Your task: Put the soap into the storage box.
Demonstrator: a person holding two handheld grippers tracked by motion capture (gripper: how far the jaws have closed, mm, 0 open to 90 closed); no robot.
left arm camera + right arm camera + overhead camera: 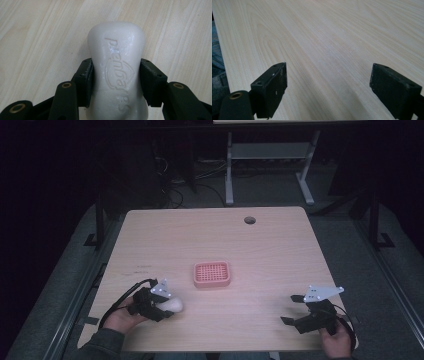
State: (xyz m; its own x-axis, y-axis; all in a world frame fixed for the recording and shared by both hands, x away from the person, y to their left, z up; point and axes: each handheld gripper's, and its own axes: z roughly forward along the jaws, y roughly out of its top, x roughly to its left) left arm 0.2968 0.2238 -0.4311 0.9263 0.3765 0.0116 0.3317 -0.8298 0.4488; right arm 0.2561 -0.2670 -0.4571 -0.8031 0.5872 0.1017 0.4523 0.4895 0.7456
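Observation:
A white bar of soap with embossed lettering lies on the wooden table, and my left gripper is shut on its sides. From above, the soap pokes out to the right of my left gripper at the near left of the table. A pink soap dish with a gridded top sits in the middle of the table, apart from the soap. My right gripper rests at the near right, jaws wide open. In the right gripper view my right gripper has bare wood between its jaws.
The light wooden table has a round cable hole near its far edge. Beyond the table stand white desk legs and cables on a dark floor. A person's sleeve shows at the left edge.

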